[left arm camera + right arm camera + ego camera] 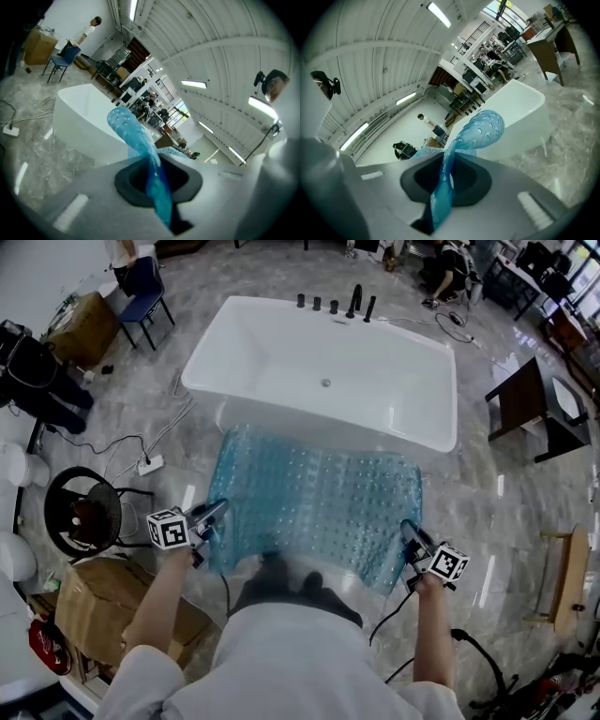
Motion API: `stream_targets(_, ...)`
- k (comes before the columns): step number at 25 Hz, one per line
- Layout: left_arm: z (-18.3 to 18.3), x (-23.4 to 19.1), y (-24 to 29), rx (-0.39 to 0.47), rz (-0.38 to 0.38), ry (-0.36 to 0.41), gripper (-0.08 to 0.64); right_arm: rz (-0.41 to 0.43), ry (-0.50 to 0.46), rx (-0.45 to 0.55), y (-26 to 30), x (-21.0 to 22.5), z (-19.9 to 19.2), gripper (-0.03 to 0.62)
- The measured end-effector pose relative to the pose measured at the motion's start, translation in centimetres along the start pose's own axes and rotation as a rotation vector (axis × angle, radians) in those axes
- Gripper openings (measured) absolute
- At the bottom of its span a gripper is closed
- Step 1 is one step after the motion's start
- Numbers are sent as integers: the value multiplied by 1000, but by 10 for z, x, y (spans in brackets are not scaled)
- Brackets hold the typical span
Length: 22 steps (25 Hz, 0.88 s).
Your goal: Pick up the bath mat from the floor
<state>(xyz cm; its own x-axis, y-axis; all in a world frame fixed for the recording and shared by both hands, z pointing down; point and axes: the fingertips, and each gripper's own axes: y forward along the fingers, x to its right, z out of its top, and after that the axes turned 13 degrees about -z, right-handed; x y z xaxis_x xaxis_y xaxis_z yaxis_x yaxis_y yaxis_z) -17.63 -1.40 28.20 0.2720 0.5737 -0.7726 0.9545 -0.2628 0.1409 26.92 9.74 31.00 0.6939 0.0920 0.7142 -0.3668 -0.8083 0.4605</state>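
Marble floor by bathtub: bath mat raised, left gripper and right gripper fingers clamped on near corners; pickup looks nearly done.

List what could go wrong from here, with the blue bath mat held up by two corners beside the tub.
1. The left tongs and right tongs each pinch only a thin strip at the edge of the bath mat. The wide sheet might slip out of either one.
2. The mat's far edge seems to rest against the bathtub wall, so it may drag or catch there as it rises.
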Motion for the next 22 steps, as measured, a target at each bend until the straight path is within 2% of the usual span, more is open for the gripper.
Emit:
stream_targets(4,-25,41,-3,52,-15,2,20,57,-21,4,-37,-7,-4,40)
stream_targets(7,-39,66,-11,43,-26,27,20,43,-36,-13,-57,0,-16,40)
stream_targets(12,-44,94,-37,75,-25,28,21,84,1,42,-82,-35,-24,43)
stream_targets(15,-58,108,-55,60,-11,33,21,98,47,81,-100,-49,-38,43)
stream_targets(19,-65,127,-71,70,-35,40,21,133,34,123,-112,-71,-53,43)
stream_targets(22,-63,131,-77,74,-60,43,21,124,23,127,-110,-83,-65,41)
